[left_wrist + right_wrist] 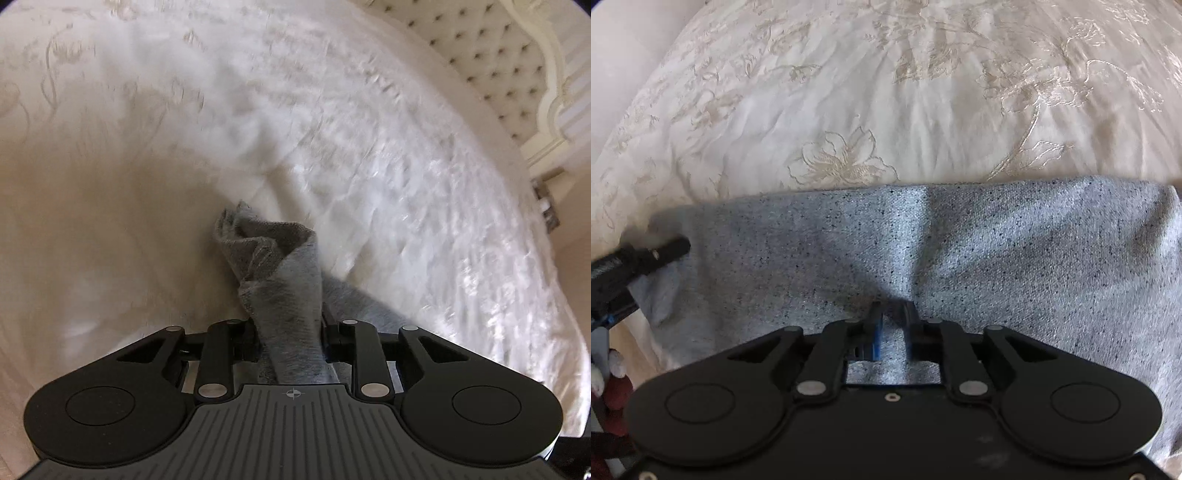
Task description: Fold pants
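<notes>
Both grippers are pinching grey pants [960, 258] over a bedspread [886, 92]: left gripper [288, 332] clamping a bunched end, right gripper [892, 314] nipping a small ridge. That thin bite is risking a slip, spoiling the fold.

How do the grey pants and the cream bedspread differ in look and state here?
The grey pants are speckled and plain; the cream bedspread has a shiny flower pattern. The pants are pinched and bunched by the left gripper and right gripper; the bedspread lies spread beneath. Both are soft fabric.
</notes>
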A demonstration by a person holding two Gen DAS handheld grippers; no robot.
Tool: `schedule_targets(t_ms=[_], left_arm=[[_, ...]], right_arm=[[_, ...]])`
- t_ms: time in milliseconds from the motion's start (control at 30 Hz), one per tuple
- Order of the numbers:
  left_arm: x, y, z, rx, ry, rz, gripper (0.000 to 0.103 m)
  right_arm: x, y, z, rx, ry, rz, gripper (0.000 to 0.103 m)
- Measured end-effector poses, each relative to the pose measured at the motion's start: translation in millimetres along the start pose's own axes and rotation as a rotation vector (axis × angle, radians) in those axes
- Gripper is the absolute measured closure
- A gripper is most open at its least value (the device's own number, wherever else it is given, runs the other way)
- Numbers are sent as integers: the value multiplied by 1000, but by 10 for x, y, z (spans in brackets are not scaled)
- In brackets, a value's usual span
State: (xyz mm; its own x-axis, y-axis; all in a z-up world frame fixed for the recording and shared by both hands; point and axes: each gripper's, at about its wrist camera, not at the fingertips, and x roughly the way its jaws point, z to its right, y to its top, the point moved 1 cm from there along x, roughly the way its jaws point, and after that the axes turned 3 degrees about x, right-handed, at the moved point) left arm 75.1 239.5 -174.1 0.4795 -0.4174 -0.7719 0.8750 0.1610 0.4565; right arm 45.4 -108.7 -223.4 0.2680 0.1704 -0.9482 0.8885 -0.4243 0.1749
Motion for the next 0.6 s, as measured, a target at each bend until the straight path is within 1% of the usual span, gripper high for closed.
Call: schedule_targets(t_ms=[67, 133, 267, 300, 367, 433, 500, 600], left_arm=[[-123, 16, 44, 11, -18, 35, 79], [-259, 30, 134, 39, -16, 74, 79], [-470, 30, 331, 60, -45, 135, 79], [-521, 21, 400, 76, -52, 150, 82], [-644, -6, 569, 116, -69, 181, 82], [-749, -30, 761, 158, -90, 209, 85], [-868, -67, 1013, 218, -107, 235, 85], [-977, -175, 1429, 300, -171, 259, 85]], right_arm=[[-102, -49, 12, 1, -9, 37, 85], [-157, -111, 60, 12, 7, 46, 85], [-41, -194, 83, -5, 13, -8, 85], [10, -211, 91, -20, 16, -24, 85], [51, -202, 119, -38, 28, -27, 86], [12, -165, 180, -22, 70, -28, 86], [-90, -167, 269, -12, 119, -12, 85], [-283, -201, 503, 15, 170, 18, 80]])
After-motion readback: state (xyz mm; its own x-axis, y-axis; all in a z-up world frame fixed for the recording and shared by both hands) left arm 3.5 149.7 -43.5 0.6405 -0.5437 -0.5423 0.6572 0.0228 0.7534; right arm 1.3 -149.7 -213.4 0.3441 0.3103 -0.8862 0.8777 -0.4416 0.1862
